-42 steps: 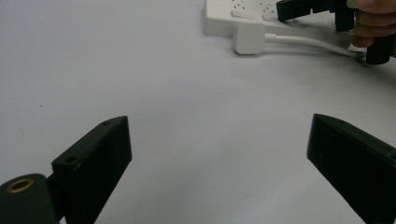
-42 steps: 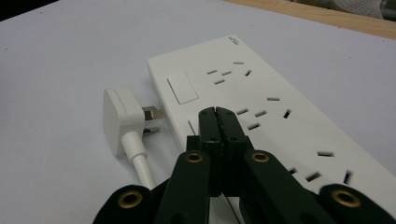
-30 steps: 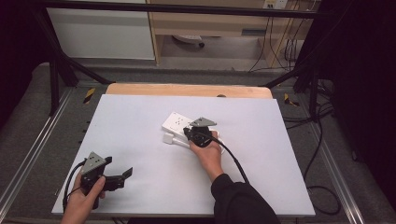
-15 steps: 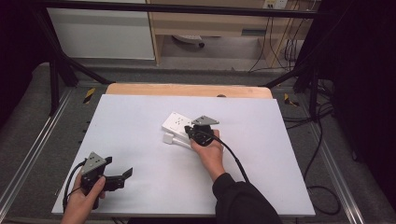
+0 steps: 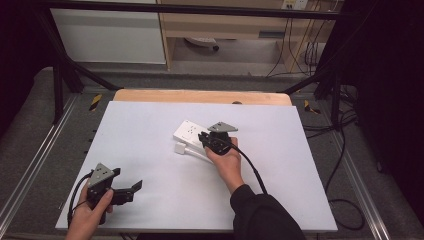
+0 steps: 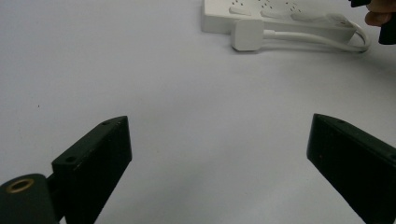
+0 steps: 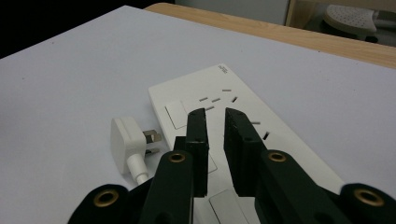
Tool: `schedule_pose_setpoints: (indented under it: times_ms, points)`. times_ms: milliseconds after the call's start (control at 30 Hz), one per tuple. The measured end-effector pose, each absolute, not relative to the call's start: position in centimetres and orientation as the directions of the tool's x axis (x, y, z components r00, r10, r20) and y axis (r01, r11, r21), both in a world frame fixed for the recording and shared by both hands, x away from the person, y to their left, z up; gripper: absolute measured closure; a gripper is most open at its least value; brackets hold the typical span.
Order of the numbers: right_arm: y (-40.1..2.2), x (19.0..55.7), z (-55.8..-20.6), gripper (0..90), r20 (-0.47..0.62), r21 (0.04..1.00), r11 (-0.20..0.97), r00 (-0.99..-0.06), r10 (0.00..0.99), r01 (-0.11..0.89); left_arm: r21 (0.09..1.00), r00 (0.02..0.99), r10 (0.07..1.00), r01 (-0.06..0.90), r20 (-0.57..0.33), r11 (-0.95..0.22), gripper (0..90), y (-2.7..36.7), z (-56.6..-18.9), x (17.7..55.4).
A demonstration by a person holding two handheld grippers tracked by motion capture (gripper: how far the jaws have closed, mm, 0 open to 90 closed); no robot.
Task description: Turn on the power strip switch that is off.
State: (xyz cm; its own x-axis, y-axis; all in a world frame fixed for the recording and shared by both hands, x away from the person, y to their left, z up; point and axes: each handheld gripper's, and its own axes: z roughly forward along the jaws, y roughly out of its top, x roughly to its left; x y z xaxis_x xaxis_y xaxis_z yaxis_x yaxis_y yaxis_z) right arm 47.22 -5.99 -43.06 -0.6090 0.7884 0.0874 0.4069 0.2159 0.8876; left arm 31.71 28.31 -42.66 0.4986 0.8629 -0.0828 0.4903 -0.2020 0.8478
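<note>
1. White plastic makes up one flat rectangular power strip [image 5: 191, 133], lying near the middle of the pale table [image 5: 150, 125]; its face carries slot sockets and square switches.
2. One white plug [image 7: 127, 140] lies on the table just beside the strip, metal pins showing, on a rounded white cord [image 6: 317, 38].
3. Two black grippers: the right gripper [image 7: 215, 122] hovers over the strip, jaws nearly together with a narrow gap, clamping nothing.
4. The left gripper [image 5: 131, 189] sits at the near left corner, well apart from the strip; jaws wide apart, empty.
</note>
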Motion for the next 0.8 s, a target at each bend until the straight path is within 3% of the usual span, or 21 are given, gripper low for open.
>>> schedule_pose_setpoints:
  times_ms: [300, 633, 800]
  points:
    - [-6.6, 47.4, -42.5, 67.8, 0.1, 0.886, 0.2, -0.593, 0.799, 0.419, 0.847, 0.499, 0.863, 0.492, -0.083, -0.203, 6.6, 28.3, -42.7, 31.7]
    - [-7.4, 47.6, -41.9, 38.6, 0.149, 0.877, 0.162, -0.576, 0.804, 0.453, 0.846, 0.498, 0.863, 0.493, -0.082, -0.205, 6.6, 28.3, -42.7, 31.7]
    - [-8.0, 47.7, -41.6, 28.9, 0.168, 0.87, 0.147, -0.562, 0.81, 0.471, 0.845, 0.498, 0.863, 0.494, -0.081, -0.206, 6.6, 28.3, -42.8, 31.7]
